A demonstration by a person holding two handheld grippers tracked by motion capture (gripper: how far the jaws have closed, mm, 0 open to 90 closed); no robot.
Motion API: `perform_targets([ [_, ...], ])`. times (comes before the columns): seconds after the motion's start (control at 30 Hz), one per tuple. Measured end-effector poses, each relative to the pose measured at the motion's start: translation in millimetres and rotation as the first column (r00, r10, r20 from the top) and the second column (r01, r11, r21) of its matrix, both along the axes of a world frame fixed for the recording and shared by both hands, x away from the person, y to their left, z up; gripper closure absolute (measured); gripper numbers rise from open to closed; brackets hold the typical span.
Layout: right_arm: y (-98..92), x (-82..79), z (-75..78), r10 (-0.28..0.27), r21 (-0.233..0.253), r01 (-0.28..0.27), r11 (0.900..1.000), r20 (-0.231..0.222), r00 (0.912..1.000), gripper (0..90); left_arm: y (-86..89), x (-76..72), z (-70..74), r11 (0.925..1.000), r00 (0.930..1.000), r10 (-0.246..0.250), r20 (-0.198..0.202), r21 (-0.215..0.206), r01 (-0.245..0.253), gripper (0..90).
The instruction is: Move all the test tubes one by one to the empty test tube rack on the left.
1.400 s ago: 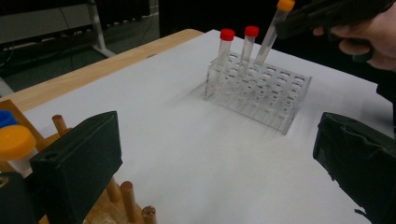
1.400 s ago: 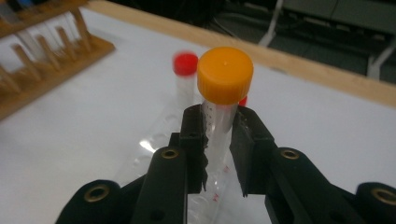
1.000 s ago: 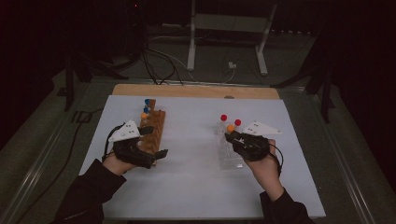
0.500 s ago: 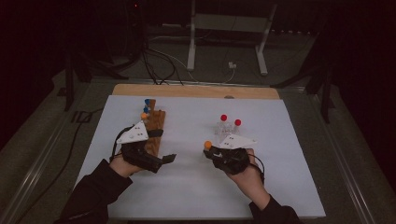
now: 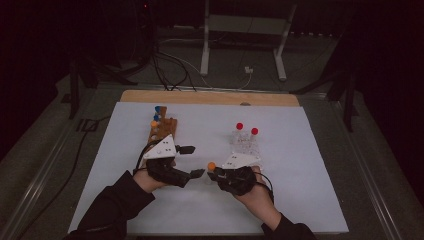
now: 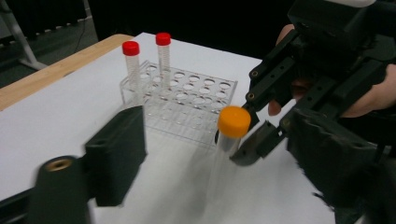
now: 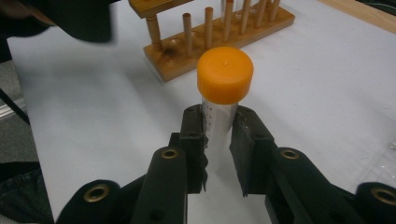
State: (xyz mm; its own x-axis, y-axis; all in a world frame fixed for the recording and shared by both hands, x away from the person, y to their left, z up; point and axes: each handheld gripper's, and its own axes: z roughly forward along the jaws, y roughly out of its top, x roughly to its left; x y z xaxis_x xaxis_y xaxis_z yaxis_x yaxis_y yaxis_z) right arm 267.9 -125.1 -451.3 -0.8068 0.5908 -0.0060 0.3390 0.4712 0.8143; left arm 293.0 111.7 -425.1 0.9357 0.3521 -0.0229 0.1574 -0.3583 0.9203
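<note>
We hold the tube [image 7: 219, 116] clamped in the right gripper [image 7: 218, 140], mid-handover; next, our wide left gripper [image 5: 192, 161] must close on it.

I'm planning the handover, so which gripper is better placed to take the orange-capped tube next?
Probably the left gripper: its jaws stand open beside the orange-capped tube, which the right gripper already clamps below the cap.
</note>
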Motion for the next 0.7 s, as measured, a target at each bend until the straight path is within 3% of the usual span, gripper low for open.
perform_targets([
  [0.4, 2.1, -1.4, -0.1, 0.010, 0.001, -0.010, 1.000, -0.005, 0.9999, 74.8, -22.4, -0.4, -10.7, 0.9974, 0.9985, -0.051, 0.022, 0.053, 0.049, 62.9],
  [0.53, 1.9, -2.1, 1.0, 0.013, 0.006, -0.013, 1.000, -0.001, 0.9999, 74.8, -25.1, 0.1, -11.7, 0.9964, 0.9983, -0.051, 0.028, 0.069, 0.049, 70.2],
  [0.7, 0.9, -1.6, 1.0, 0.005, 0.008, -0.005, 1.000, -0.007, 1.0000, 74.8, -26.3, 0.8, -10.7, 0.9957, 0.9979, -0.051, 0.041, 0.079, 0.048, 71.7],
])
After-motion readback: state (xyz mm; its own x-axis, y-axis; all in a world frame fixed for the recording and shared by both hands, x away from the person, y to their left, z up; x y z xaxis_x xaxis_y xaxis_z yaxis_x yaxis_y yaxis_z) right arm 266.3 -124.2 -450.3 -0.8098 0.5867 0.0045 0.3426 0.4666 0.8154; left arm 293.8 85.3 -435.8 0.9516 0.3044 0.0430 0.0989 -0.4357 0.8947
